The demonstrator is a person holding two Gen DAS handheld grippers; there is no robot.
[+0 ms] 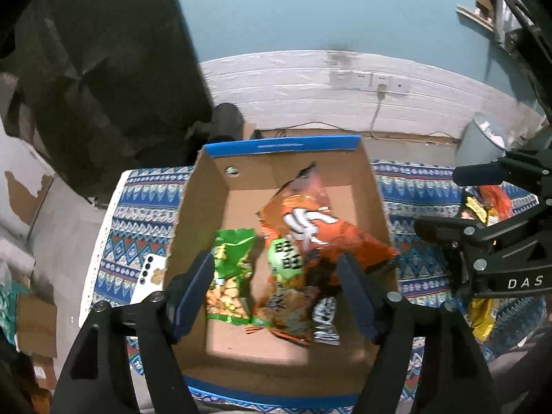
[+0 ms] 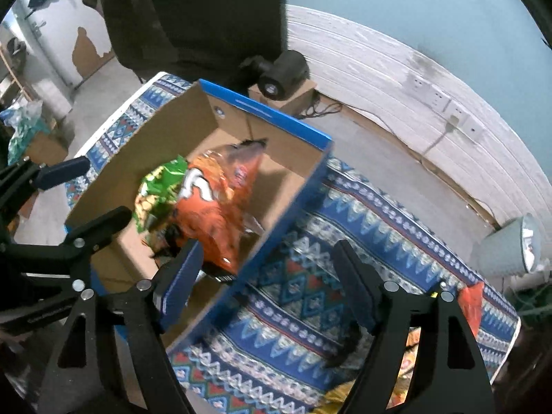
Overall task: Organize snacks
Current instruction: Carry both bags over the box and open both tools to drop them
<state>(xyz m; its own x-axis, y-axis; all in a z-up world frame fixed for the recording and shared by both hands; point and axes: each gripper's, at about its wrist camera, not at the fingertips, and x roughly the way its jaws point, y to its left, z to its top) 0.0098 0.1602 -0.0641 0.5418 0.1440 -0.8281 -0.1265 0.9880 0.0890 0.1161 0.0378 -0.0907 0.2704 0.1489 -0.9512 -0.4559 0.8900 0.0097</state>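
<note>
A cardboard box with a blue rim [image 1: 283, 145] [image 2: 293, 203] stands on the patterned tablecloth. Inside it lie a green snack bag [image 1: 231, 276] [image 2: 158, 186] and a larger orange snack bag [image 1: 310, 224] [image 2: 210, 207], side by side, with other packets partly hidden under the orange one. My left gripper [image 1: 276, 289] [image 2: 93, 193] hovers open over the box, above both bags, with nothing in its jaws. My right gripper [image 2: 267, 276] [image 1: 445, 203] is open too and holds nothing; it straddles the box's right wall, one finger over the box and one over the cloth.
More snack packets, yellow and orange [image 1: 483, 207] [image 2: 471, 307], lie on the tablecloth [image 1: 138, 214] to the right of the box. A white phone [image 1: 148, 279] lies left of the box. A pale bin [image 2: 510, 248] stands by the wall; a dark garment [image 1: 103, 69] hangs at back left.
</note>
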